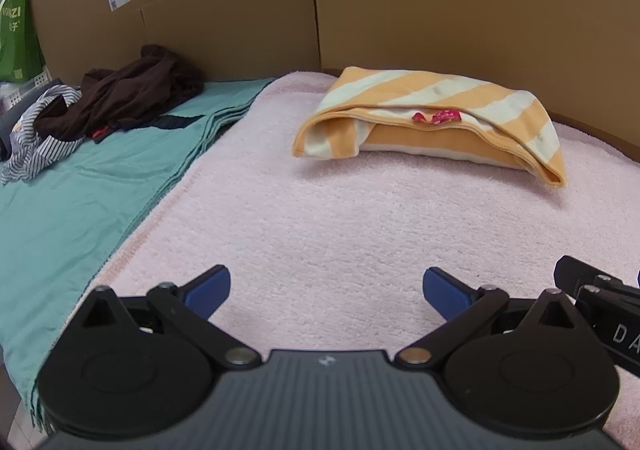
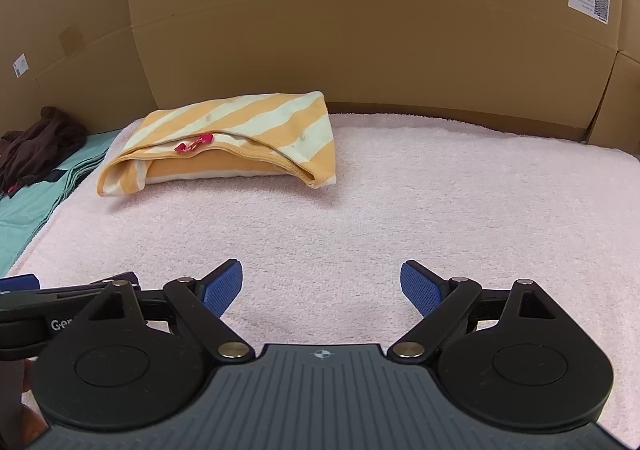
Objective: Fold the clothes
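Note:
A folded orange-and-white striped garment point(image 1: 432, 122) point(image 2: 224, 142) with a small pink tag lies on the pink towel point(image 1: 340, 234) point(image 2: 400, 202), near the cardboard wall. My left gripper point(image 1: 326, 290) hovers open over the towel's near part, well short of the garment, nothing between its blue pads. My right gripper point(image 2: 322, 286) is likewise open and holds nothing, with the garment ahead to its left. Part of the right gripper's body point(image 1: 600, 302) shows at the left wrist view's right edge, and part of the left gripper's body point(image 2: 60, 302) at the right wrist view's left edge.
A teal cloth point(image 1: 80, 202) point(image 2: 28, 210) lies left of the towel. On it sit a crumpled dark brown garment point(image 1: 132, 90) point(image 2: 36, 146) and a blue-striped one point(image 1: 40, 142). Cardboard walls point(image 1: 440, 10) point(image 2: 360, 30) close off the back. A green bag point(image 1: 16, 38) stands far left.

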Demonstrator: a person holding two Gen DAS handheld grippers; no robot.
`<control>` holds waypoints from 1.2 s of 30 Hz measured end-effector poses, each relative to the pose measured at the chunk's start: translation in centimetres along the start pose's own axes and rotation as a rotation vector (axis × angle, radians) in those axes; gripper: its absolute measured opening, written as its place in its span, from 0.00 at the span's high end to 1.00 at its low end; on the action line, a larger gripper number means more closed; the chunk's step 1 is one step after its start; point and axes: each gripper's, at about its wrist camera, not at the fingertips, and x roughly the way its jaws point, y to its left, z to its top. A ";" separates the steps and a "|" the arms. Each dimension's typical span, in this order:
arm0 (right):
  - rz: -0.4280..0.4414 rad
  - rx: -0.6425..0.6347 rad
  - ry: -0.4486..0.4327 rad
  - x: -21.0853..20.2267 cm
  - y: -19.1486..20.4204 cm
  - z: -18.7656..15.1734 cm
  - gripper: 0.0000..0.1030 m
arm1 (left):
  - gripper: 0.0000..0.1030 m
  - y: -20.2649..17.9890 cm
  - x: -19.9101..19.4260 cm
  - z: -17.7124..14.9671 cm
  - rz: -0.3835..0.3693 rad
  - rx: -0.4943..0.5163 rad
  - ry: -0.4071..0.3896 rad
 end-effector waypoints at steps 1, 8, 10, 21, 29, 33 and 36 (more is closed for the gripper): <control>0.000 0.000 0.000 0.0 0.0 0.0 0.14 | 0.00 0.0 0.0 0.0 0.001 0.000 0.001; 0.004 0.003 -0.005 0.0 0.1 0.0 0.14 | 0.00 0.2 0.1 0.0 0.003 -0.002 0.005; 0.005 0.003 -0.005 0.0 0.2 0.0 0.14 | 0.00 0.2 0.1 0.0 0.001 -0.004 0.006; 0.000 0.008 -0.006 0.0 -0.1 0.0 0.13 | 0.00 -0.2 0.0 -0.1 -0.006 0.006 0.005; 0.000 0.006 -0.008 -0.1 -0.1 0.1 0.13 | 0.00 -0.2 0.1 0.0 -0.008 0.005 0.010; 0.000 0.007 -0.007 -0.1 -0.1 0.0 0.13 | 0.00 -0.3 0.1 -0.1 -0.008 0.007 0.011; 0.000 0.007 -0.006 -0.1 -0.2 0.0 0.13 | 0.00 -0.2 0.0 -0.1 -0.009 0.008 0.009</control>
